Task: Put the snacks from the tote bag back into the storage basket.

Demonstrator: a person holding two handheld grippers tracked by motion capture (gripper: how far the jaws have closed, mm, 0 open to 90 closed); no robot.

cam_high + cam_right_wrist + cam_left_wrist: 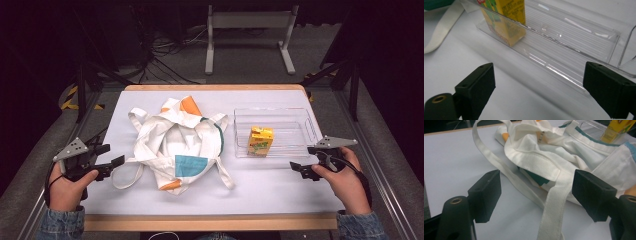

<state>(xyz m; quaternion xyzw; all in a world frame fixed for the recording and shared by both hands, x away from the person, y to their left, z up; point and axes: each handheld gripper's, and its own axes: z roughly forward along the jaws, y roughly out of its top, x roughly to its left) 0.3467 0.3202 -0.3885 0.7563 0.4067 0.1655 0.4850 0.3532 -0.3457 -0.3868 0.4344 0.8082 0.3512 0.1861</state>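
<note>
On the white table [280,190], a crumpled cloth tote bag [177,142] lies left of centre, and a yellow juice carton [260,140] stands upright inside a clear plastic tray [295,117] to its right. Left gripper [111,159]: jaws spread wide, holding nothing, poised just beside the bag's near strap [554,207], which in the left gripper view runs between the two jaws. Right gripper [301,160]: jaws likewise spread and empty, near the tray's front wall and apart from the carton.

Handling, as judged: the bag is light, limp fabric that will fold and sag rather than keep its shape; the flat woven strap or the thick hemmed rim of the mouth offers the surest pinch. The carton looks small, light and fairly stiff, though its walls would probably dent under a hard squeeze; a grip across two opposite flat faces suits it. Whether it is full cannot be told. The tray is smooth, rigid and likely to slide.
</note>
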